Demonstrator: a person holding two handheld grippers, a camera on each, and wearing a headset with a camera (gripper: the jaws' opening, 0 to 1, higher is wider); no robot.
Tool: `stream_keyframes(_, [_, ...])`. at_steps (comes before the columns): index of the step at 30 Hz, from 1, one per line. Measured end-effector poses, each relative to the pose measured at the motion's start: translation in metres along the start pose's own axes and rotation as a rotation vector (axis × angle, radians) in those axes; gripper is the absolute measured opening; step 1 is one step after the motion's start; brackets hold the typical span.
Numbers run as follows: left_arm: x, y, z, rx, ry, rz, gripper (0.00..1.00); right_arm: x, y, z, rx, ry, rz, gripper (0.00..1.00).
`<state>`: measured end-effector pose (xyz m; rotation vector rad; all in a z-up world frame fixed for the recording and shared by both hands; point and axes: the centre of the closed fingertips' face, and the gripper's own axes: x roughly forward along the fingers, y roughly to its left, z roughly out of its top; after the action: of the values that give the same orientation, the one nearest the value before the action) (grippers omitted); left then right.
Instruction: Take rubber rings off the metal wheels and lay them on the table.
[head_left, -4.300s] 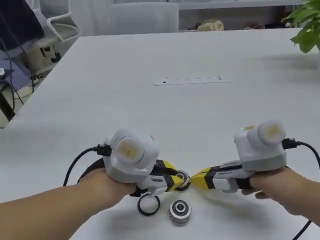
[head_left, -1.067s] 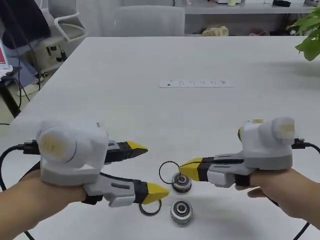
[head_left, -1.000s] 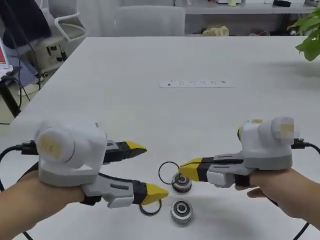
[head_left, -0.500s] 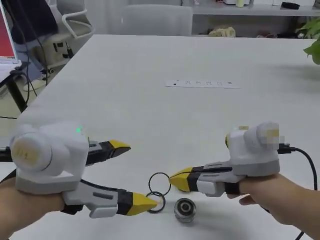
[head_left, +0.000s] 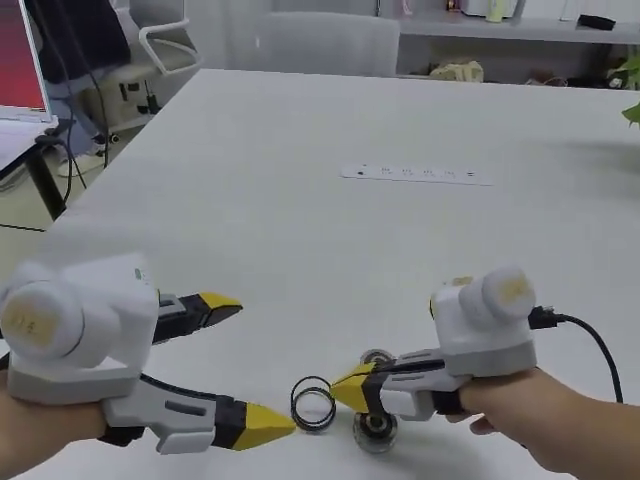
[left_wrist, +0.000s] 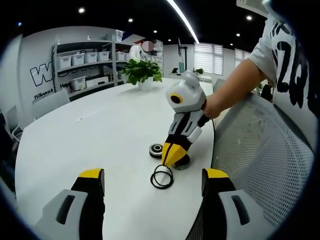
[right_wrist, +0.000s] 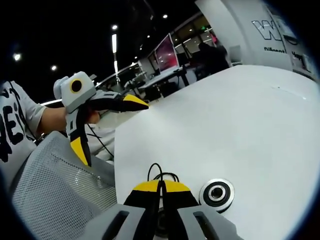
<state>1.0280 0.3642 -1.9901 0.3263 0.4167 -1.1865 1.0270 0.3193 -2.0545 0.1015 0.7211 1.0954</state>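
Observation:
Two thin black rubber rings (head_left: 313, 405) overlap on the white table (head_left: 330, 240); they also show in the left gripper view (left_wrist: 162, 176). My right gripper (head_left: 341, 391) is shut, its yellow tips pinching the edge of the upper rubber ring (right_wrist: 156, 171). One metal wheel (head_left: 375, 432) sits just under that gripper and a second metal wheel (head_left: 375, 357) lies behind it. The right gripper view shows a bare metal wheel (right_wrist: 216, 193) beside the jaws. My left gripper (head_left: 248, 363) stands wide open to the left of the rings, holding nothing.
A white power strip (head_left: 418, 174) lies flat in the middle of the table. Office chairs (head_left: 165, 45) stand past the far left corner. A mesh chair (left_wrist: 250, 150) is close to the table's near edge. A cable (head_left: 590, 340) trails from the right gripper.
The right gripper has brought its ring toward me and down onto the other ring. The left gripper has drawn back to the left, still open. The head camera has shifted.

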Motion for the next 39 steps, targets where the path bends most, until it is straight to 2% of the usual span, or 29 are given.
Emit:
stream_keyframes(5, [0.0, 0.0, -0.002, -0.003, 0.006, 0.002, 0.77, 0.002, -0.003, -0.005, 0.002, 0.028, -0.013, 0.0])
stream_keyframes(26, [-0.004, 0.003, -0.007, -0.021, 0.018, 0.019, 0.76, 0.006, -0.015, -0.013, 0.004, 0.061, -0.075, 0.02])
stream_keyframes(33, [-0.003, 0.003, -0.007, -0.024, 0.017, 0.018, 0.76, 0.005, -0.016, -0.01, -0.003, 0.051, -0.087, 0.04])
stream_keyframes(39, [-0.001, 0.006, -0.003, -0.029, 0.011, 0.015, 0.74, -0.003, -0.015, 0.002, 0.0, 0.004, -0.083, 0.06])
